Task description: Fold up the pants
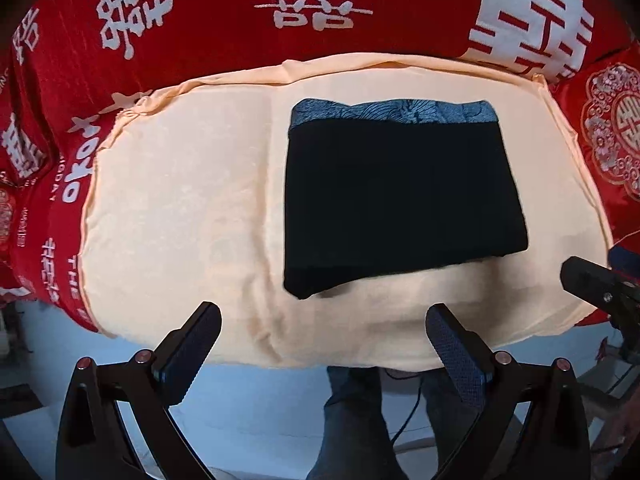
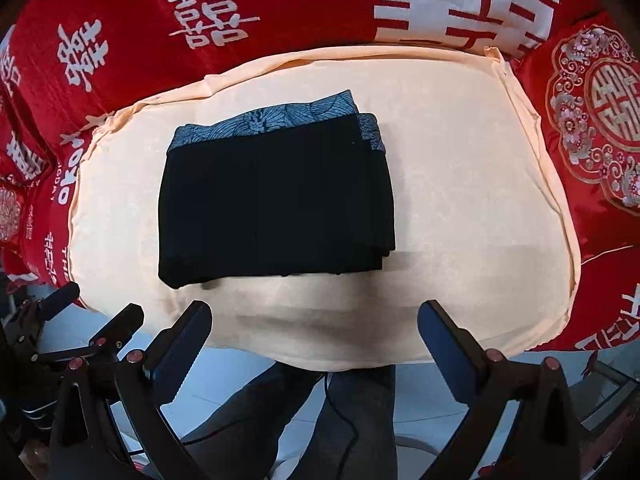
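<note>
Folded pants point(image 1: 400, 196) flat on the cream cushion point(image 1: 180, 208), long axis left–right, just beyond both empty, jaws-apart hand-held grippers: ahead-right of the left hand-held gripper point(image 1: 324, 344), ahead-left of the right hand-held gripper point(image 2: 316, 344), about equally near.

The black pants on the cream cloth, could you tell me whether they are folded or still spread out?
Folded: the pants form a compact rectangle, stacked layer edges showing at one side, patterned waistband along the far edge.
</note>
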Demonstrator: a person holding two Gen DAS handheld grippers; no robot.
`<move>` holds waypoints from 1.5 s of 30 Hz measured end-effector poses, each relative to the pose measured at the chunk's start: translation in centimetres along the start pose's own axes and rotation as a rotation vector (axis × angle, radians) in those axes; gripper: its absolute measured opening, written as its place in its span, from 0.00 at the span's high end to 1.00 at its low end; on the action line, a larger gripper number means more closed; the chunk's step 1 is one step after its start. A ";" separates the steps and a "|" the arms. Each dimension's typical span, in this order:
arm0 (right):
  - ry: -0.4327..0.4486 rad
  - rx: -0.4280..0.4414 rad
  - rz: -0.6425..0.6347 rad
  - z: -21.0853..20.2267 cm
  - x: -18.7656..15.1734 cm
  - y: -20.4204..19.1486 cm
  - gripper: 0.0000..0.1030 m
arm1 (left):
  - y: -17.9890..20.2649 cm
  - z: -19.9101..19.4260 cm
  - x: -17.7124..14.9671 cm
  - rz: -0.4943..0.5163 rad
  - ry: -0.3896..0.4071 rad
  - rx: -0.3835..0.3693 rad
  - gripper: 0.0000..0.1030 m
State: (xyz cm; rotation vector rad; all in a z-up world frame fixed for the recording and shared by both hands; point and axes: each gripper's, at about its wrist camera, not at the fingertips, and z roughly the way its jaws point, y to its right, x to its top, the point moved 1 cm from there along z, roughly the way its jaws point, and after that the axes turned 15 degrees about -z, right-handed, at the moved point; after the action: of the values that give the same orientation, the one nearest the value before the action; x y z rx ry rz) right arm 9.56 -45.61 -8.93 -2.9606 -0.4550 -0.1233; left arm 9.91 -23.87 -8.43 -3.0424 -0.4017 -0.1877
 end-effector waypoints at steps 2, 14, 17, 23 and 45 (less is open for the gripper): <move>0.001 -0.009 -0.003 -0.3 -0.3 -0.3 0.00 | 0.0 -0.2 -0.3 0.001 0.002 0.005 0.00; 0.020 -0.026 -0.028 -1.3 -1.0 -1.6 0.00 | -0.2 -0.8 -1.5 -0.010 -0.003 0.011 0.00; 0.019 -0.030 -0.029 -1.3 -1.3 -1.9 0.00 | -0.2 -0.9 -1.7 -0.013 -0.005 0.009 0.00; 0.018 -0.040 -0.025 -1.4 -1.6 -1.9 0.00 | -0.2 -1.2 -1.9 -0.002 0.002 0.007 0.00; 0.017 -0.071 -0.019 -1.4 -1.5 -2.3 0.00 | -0.1 -1.3 -2.2 0.028 -0.002 0.015 0.00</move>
State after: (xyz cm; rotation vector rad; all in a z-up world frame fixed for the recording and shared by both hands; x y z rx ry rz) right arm 7.35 -44.06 -7.36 -3.0227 -0.4859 -0.1694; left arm 7.66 -24.43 -7.45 -3.0321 -0.3582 -0.1800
